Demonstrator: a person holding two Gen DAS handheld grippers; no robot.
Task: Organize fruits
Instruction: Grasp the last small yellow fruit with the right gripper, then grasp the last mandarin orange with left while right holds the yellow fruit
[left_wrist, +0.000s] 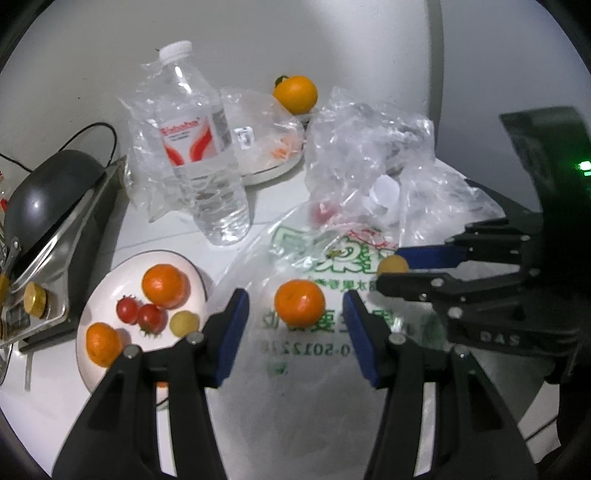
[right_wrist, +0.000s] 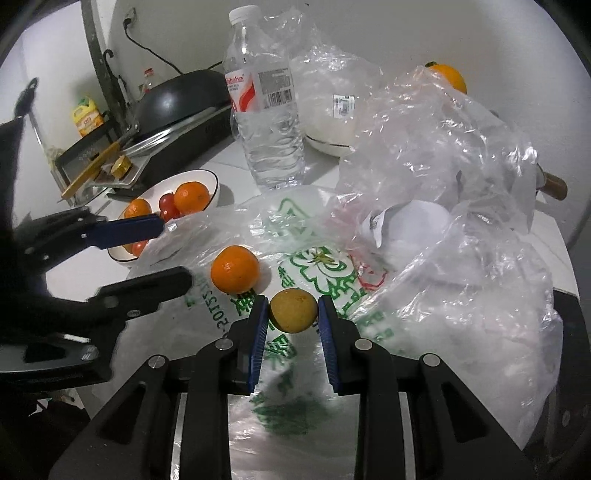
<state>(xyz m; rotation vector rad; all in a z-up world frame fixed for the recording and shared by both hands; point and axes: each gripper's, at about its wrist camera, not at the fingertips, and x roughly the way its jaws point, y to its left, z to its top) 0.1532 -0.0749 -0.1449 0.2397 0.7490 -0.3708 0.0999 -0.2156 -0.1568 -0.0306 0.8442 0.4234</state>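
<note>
Two claws at work. Right claw (right_wrist: 293, 312) is clamped on a small yellow fruit (right_wrist: 293, 311), lifted just beside the loose orange (left_wrist: 300, 306); left claw (left_wrist: 295, 314) stands half open, empty, pads either side of that orange without touching. Judged light, firm-skinned, prone to roll: take it across the middle. It lies on slippery bag film (left_wrist: 314, 369), right of the bowl (left_wrist: 86, 317); bottle (left_wrist: 201, 147) stands beyond.

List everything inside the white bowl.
The white bowl holds two oranges, two red tomatoes and one small yellow fruit. The left hand-held gripper covers the bowl's near edge, so anything there is hidden.
</note>
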